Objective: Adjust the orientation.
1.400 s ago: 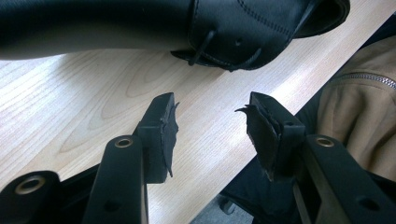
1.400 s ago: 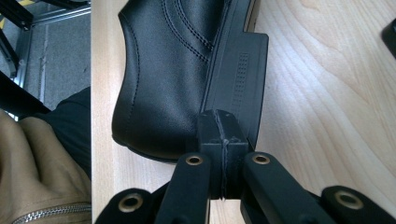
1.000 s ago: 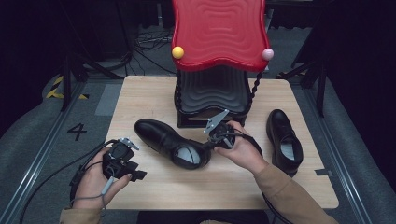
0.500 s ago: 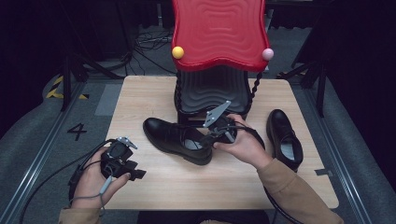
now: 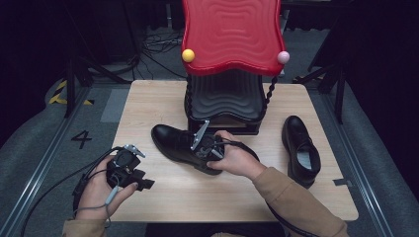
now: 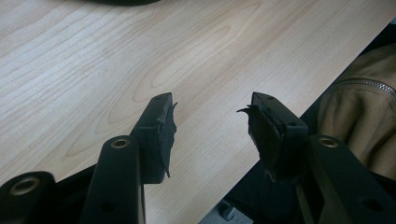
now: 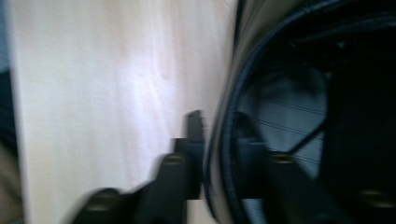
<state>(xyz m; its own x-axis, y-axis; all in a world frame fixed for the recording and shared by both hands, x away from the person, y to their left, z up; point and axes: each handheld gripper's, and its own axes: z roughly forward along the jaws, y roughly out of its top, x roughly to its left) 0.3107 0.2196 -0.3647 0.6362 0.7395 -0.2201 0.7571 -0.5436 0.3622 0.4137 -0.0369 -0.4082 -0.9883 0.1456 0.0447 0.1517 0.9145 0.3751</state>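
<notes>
A black leather shoe (image 5: 175,142) lies in the middle of the wooden table (image 5: 148,103), its toe pointing left. My right gripper (image 5: 207,149) is shut on the shoe's collar (image 7: 219,140); one jaw sits outside the rim, the other inside the opening. A second black shoe (image 5: 300,148) stands at the table's right side. My left gripper (image 5: 132,175) hovers over the near left edge, open with nothing between its fingers (image 6: 161,130), and bare wood lies under the gap (image 6: 210,128).
A red wavy-topped stand (image 5: 232,34) with a black ribbed base (image 5: 225,98) rises at the table's back centre, close behind the held shoe. A tan sleeve (image 6: 359,107) shows past the table's near edge. Cables trail from the left gripper over the grey floor.
My right gripper has carried the shoe rightward and toward the stand, swinging it so the toe now lies nearer the middle. The left gripper has hardly moved.
</notes>
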